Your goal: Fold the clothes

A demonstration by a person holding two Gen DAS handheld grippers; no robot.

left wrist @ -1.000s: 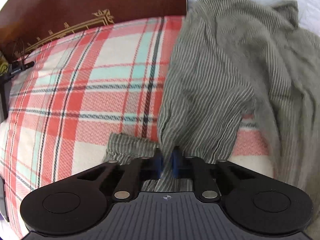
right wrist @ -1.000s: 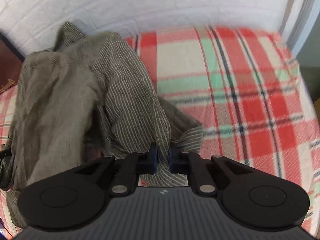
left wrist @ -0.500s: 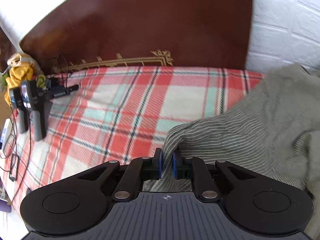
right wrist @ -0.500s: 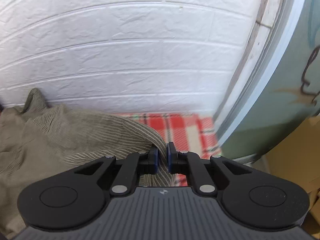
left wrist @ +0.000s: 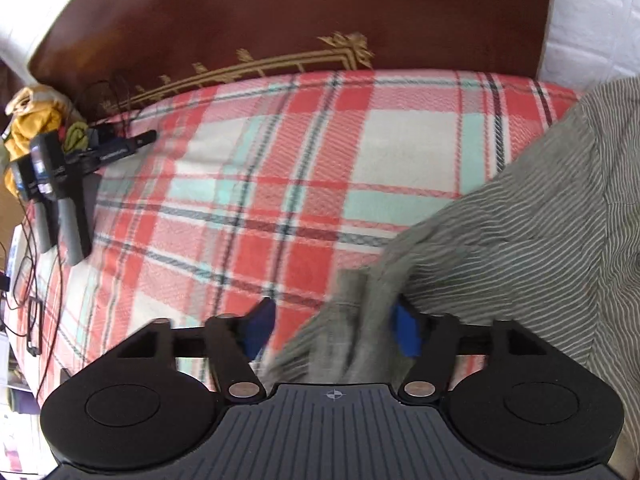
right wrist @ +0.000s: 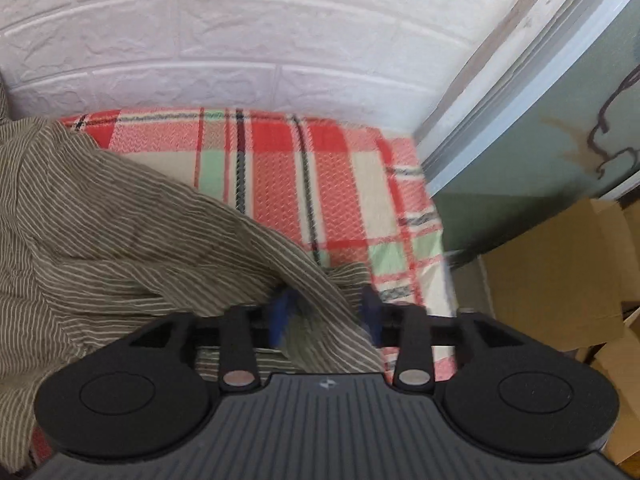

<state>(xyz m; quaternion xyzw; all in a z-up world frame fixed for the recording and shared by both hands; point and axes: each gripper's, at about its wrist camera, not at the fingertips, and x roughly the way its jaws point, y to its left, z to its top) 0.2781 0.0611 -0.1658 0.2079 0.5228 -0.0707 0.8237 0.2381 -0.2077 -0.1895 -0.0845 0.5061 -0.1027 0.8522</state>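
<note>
left wrist: low, near, faces headboard [left wrist: 280,8] | right wrist: faces brick wall [right wrist: 240,40] | shared: plaid bedspread [left wrist: 280,184]

A home bedroom. Ahead of the left fingers spreads a bed under a red, white and mint plaid blanket [left wrist: 280,184], and beyond it rises a dark wooden headboard [left wrist: 280,12] with a gilt ornamental line. Far to the left of those fingers, at the bed's edge, lie black handheld devices [left wrist: 56,184] with trailing cables. Ahead of the right fingers the same blanket meets a white brick-pattern wall [right wrist: 240,40]; to their right stand a pale green painted panel [right wrist: 540,140] and cardboard boxes [right wrist: 560,272] on the floor
</note>
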